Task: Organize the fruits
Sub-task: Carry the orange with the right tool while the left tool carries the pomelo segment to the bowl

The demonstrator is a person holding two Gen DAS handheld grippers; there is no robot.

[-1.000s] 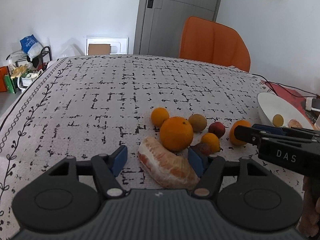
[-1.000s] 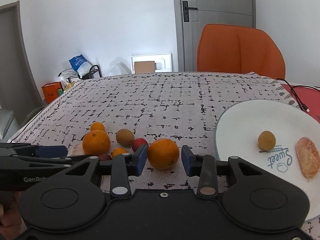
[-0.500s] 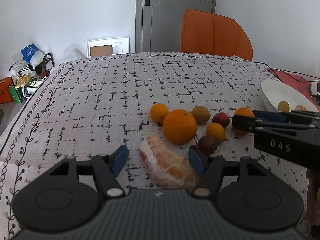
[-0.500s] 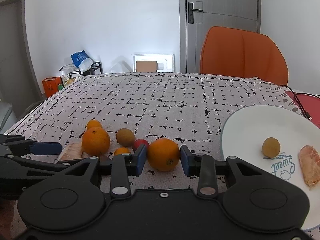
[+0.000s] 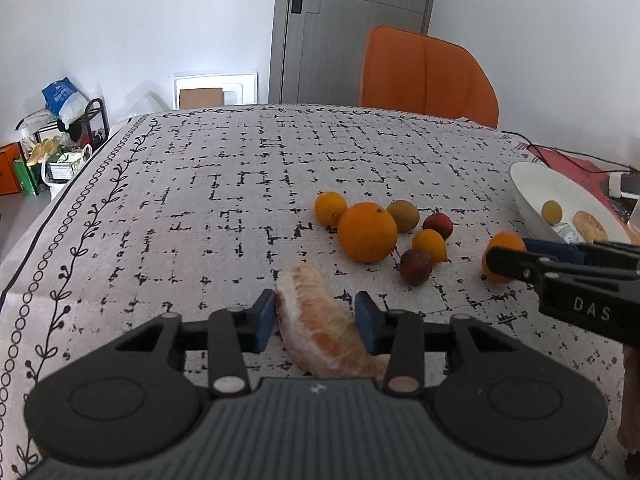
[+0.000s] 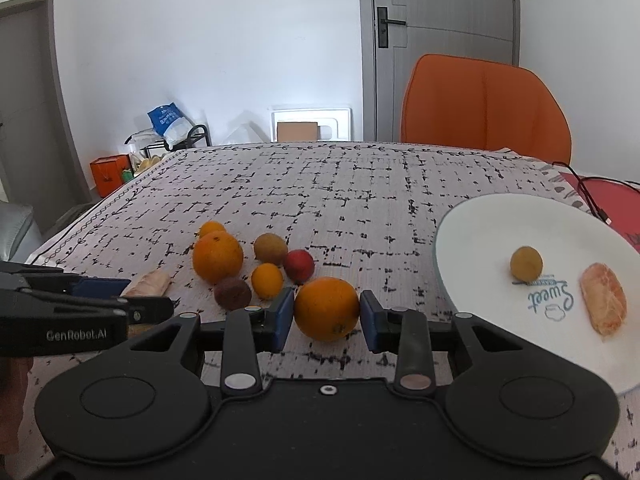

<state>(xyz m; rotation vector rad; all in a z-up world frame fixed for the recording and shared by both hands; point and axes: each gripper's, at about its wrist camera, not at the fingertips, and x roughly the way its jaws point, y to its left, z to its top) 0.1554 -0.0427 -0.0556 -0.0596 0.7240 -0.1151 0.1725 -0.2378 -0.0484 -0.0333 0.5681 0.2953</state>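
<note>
A peeled citrus wedge (image 5: 316, 320) lies on the patterned tablecloth between the blue pads of my left gripper (image 5: 315, 320). Its jaws are closing and both pads touch the wedge. My right gripper (image 6: 327, 316) is shut on a medium orange (image 6: 327, 308), which also shows in the left wrist view (image 5: 500, 244) behind the right fingers (image 5: 520, 264). Beyond lie a large orange (image 5: 367, 232), two small oranges (image 5: 330, 208) (image 5: 429, 245), a brown fruit (image 5: 403, 215), a red fruit (image 5: 437, 225) and a dark purple fruit (image 5: 416, 266).
A white plate (image 6: 480, 232) at the right holds a small yellow fruit (image 6: 526, 263) and another peeled wedge (image 6: 603, 304). An orange chair (image 6: 484, 108) stands behind the table. A black cable (image 6: 592, 196) and red mat lie past the plate.
The left jaws have narrowed from wide apart to touching the wedge. Both cameras have shifted a little over the table. The right gripper keeps the orange between its pads.
</note>
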